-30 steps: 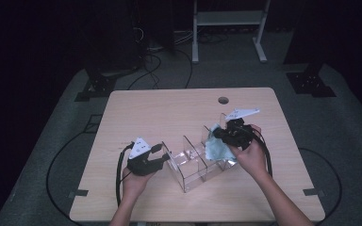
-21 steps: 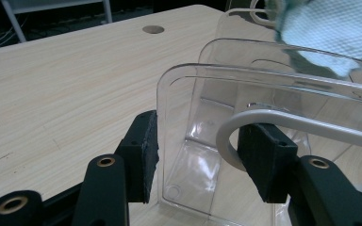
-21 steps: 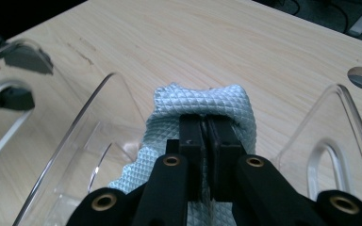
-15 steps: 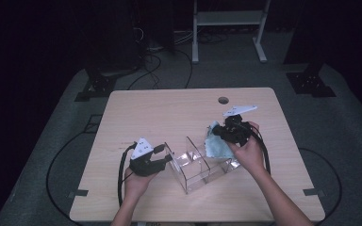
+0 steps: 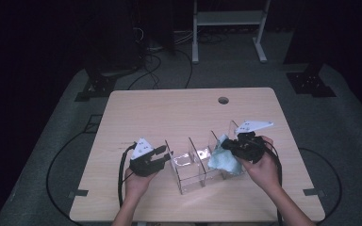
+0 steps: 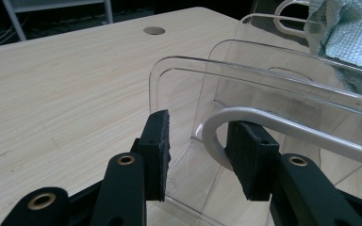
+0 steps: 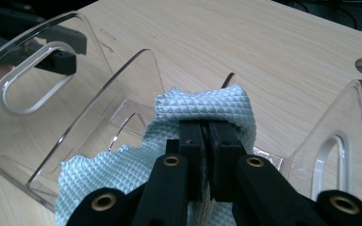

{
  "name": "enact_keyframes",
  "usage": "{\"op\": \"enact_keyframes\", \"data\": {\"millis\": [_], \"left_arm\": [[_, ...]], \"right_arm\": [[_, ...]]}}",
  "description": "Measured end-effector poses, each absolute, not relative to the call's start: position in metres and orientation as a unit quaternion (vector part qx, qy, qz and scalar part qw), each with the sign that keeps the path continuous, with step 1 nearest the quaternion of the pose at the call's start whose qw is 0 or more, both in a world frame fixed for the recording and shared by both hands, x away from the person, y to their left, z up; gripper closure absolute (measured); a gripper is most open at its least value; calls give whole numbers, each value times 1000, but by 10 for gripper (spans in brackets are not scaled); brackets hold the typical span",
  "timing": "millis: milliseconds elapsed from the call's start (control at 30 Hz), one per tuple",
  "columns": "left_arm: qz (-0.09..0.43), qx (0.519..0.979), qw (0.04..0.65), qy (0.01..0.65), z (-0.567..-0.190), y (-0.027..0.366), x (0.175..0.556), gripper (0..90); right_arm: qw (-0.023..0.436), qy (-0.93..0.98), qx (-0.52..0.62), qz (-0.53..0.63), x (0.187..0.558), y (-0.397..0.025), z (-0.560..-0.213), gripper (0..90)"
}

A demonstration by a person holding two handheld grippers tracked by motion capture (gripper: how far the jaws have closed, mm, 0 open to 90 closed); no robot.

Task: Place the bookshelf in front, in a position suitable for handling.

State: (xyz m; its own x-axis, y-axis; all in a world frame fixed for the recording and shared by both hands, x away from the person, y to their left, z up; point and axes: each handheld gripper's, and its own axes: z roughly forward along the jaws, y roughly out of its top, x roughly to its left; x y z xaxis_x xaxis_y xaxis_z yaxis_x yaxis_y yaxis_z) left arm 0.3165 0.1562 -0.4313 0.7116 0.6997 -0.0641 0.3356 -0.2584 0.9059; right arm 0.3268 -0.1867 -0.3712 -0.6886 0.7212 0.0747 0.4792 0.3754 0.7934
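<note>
A clear acrylic organizer with upright dividers sits on the wooden table close to its near edge, roughly midway between the left and right edges. The left gripper is at the organizer's left end — its jaws stand partly apart and straddle the end wall with the oval handle cut-out, one pad outside the wall and the other inside, neither clearly pressing on it. The right gripper is over the organizer's right end, jaws pinched together on a fold of light blue cloth; in the right gripper view the cloth bulges over the jaw tips and hangs down into the compartment between two dividers.

The cloth lies against the dividers on both sides, so that compartment is tight. Beyond the organizer the table is bare wood up to the far edge, broken by a round cable hole near that edge — wide room there and toward the far left corner. The near edge lies close behind both hands.
</note>
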Motion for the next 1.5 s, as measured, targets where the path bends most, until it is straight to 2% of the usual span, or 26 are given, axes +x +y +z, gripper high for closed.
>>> {"op": "enact_keyframes", "data": {"millis": [67,133,533,767,867,933,967,1500], "left_arm": [[178,776,506,332,-431,156,318,575],[175,776,507,330,-431,156,318,494],[170,779,517,313,-436,159,330,301],[159,796,512,281,-436,155,336,303],[162,798,510,277,-436,153,336,368],[159,797,515,272,-435,156,335,447],[158,798,516,270,-435,156,334,454],[147,805,515,257,-432,157,325,462]], "right_arm": [[143,816,370,421,327,-186,-372,856],[143,815,370,422,328,-186,-372,856],[142,815,378,416,345,-181,-371,857],[145,812,375,423,333,-184,-365,857],[145,814,375,420,330,-185,-365,857],[142,815,379,415,333,-185,-368,857],[140,815,381,414,335,-184,-369,857],[133,822,384,399,377,-163,-370,859]]}}
